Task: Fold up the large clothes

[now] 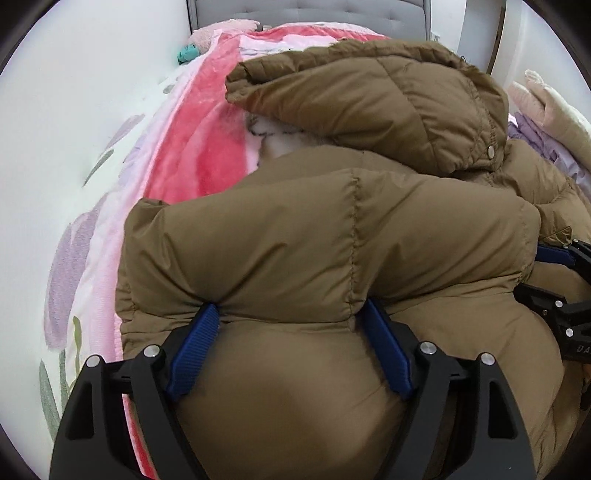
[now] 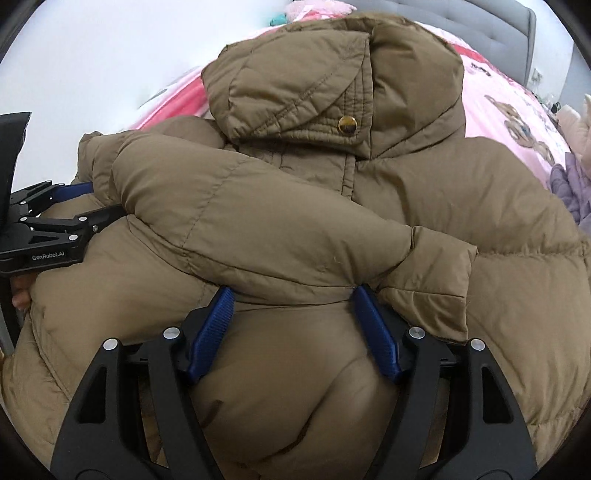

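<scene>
puffy jacket [image 1: 332, 240] blocks ahead, blanket [image 1: 199, 147] (left) open

Puffer jacket [image 2: 295, 229]: brown quilted cloth w/ faint sheen, smooth, stitched seams. Snap [image 2: 347, 124] on hood: shiny brass-look metal. Blanket [image 1: 199, 147]: plush pink/red fleece, fuzzy, soft gloss. Headboard [image 1: 332, 14]: grey tufted fabric, matt. Left gripper [image 1: 291, 314] & right gripper [image 2: 293, 295]: matt black plastic frames, ribbed blue pads [image 1: 192, 350], bright silver metal rivets. Wall [image 1: 74, 92]: smooth, matt white.
</scene>
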### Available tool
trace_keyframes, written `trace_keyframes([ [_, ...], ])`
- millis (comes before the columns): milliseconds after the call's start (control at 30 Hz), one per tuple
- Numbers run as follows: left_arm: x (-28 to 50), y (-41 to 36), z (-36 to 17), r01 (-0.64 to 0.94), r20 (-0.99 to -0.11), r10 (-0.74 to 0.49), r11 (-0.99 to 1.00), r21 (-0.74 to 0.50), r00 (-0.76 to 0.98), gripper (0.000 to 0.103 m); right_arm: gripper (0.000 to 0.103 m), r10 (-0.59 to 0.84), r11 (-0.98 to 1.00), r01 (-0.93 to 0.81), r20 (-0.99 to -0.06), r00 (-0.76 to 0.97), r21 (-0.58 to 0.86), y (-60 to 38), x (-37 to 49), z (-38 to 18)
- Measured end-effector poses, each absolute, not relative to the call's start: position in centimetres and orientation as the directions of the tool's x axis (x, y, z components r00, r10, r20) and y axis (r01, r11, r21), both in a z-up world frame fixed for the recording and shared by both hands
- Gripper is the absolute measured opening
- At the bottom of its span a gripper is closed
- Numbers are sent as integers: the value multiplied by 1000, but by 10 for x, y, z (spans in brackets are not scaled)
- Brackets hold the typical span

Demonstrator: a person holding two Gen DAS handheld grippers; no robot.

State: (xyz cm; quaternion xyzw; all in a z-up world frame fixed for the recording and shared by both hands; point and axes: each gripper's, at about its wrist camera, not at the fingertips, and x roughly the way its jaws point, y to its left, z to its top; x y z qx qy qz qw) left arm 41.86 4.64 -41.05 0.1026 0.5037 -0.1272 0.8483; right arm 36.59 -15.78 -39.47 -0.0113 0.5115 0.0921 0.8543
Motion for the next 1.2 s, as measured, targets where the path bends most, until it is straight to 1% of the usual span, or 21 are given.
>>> trace_keyframes([
  [133, 422, 46, -417, 327, -885, -111, 944, 49, 452, 81, 66, 132, 984, -170, -879, 458, 60, -157, 367, -396],
  [233, 412, 46, -408, 326, -863, -100, 942, 78, 495, 81, 66, 146, 982, -172, -868, 474, 71, -161, 360, -386],
  [300, 398, 48, -395, 322, -829, -95, 941, 105, 551, 81, 66, 157, 981, -183, -835, 527, 68, -165, 351, -372],
  [367, 372, 53, -375, 318, -766, -121, 941, 114, 631, 81, 66, 184, 976, -203, -780, 598, 75, -170, 330, -353],
  [433, 348, 57, -364, 323, -729, -137, 939, 121, 671, 81, 70, 223, 969, -226, -749, 624, 101, -174, 309, -341],
  [533, 330, 61, -369, 346, -747, -154, 932, 108, 646, 81, 70, 239, 964, -243, -760, 605, 110, -172, 295, -341],
  [633, 324, 62, -386, 350, -779, -133, 929, 117, 613, 81, 70, 217, 968, -232, -785, 580, 97, -170, 289, -356],
  [900, 331, 61, -412, 350, -807, -135, 932, 94, 575, 82, 72, 94, 971, -236, -836, 540, -43, -157, 291, -393],
  [1067, 333, 59, -419, 350, -812, -123, 931, 105, 570, 82, 73, 108, 971, -237, -849, 517, -21, -162, 296, -397],
  [1200, 332, 56, -405, 349, -825, -100, 929, 123, 557, 82, 73, 145, 964, -265, -849, 507, 7, -165, 292, -382],
])
